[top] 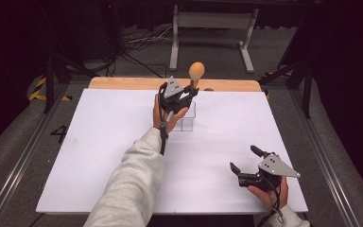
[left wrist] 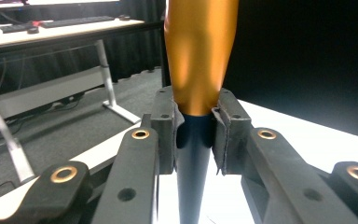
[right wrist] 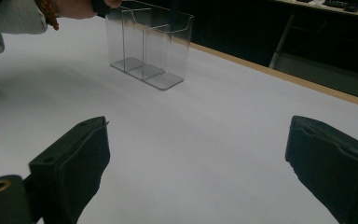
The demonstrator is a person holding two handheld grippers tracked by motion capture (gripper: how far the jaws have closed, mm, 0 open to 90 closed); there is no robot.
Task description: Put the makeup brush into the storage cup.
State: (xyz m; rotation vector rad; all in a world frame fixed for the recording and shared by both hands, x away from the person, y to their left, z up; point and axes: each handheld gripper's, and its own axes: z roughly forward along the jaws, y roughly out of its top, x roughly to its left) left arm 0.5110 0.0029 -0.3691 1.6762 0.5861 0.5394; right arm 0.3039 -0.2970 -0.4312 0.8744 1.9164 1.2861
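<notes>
A utensil with an orange rounded head (top: 196,71) and a dark handle (left wrist: 193,163) stands upright in my left gripper (top: 181,97), which is shut on it where the orange head (left wrist: 200,51) meets the handle. It is held at the far middle of the table, right above a clear plastic holder with compartments (top: 187,118). The pads (left wrist: 168,130) of the left gripper (left wrist: 196,135) press on the utensil from both sides. My right gripper (top: 243,158) rests near the front right of the table, open and holding nothing. In the right gripper view the clear holder (right wrist: 147,46) stands ahead of the right gripper (right wrist: 198,158).
A white sheet (top: 113,142) covers the table, with a wooden strip (top: 123,83) along its far edge. Behind the table stand a white desk frame (top: 212,28) and cables on the floor (top: 142,42). A grey sleeve (top: 132,184) reaches across the middle.
</notes>
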